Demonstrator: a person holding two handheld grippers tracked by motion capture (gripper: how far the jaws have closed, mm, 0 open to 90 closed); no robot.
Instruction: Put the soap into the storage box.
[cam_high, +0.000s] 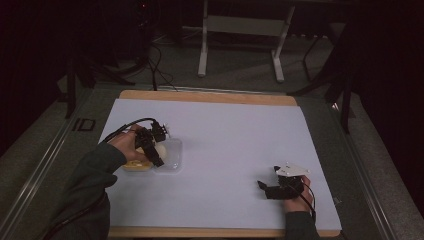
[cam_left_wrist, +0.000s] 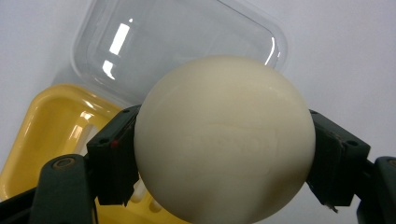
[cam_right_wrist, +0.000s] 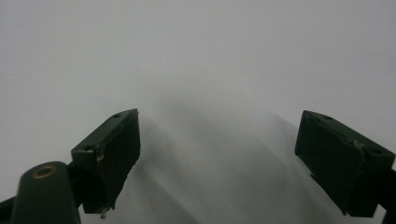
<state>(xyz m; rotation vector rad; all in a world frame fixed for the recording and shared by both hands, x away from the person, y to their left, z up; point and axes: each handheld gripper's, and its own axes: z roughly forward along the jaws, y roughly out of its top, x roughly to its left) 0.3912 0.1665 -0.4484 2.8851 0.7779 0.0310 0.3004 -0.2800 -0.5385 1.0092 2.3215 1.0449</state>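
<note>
Table: we see a wide white sheet (cam_high: 225, 150) lying on a wooden board (cam_high: 200, 96).
Around: behind the table we see a dark floor, black cables (cam_high: 155, 60) and white metal legs (cam_high: 202, 50).
Yellow tray: a shiny yellow plastic tray (cam_left_wrist: 51, 126) sits on the left part of the sheet.
Clear tray: a see-through plastic tray (cam_left_wrist: 187, 42) touches the yellow one, on its far right side in the high view.
Ball: a smooth, round, cream ball (cam_left_wrist: 224, 144) is over the two trays, and it hides part of both from us.
Left gripper: our left gripper (cam_left_wrist: 224, 158) is squeezing the ball, one black jaw on each side.
Right gripper: our right gripper (cam_right_wrist: 219, 154) sits low at the right part of the sheet, well apart from the trays. Its jaws are spread wide with nothing between them.
</note>
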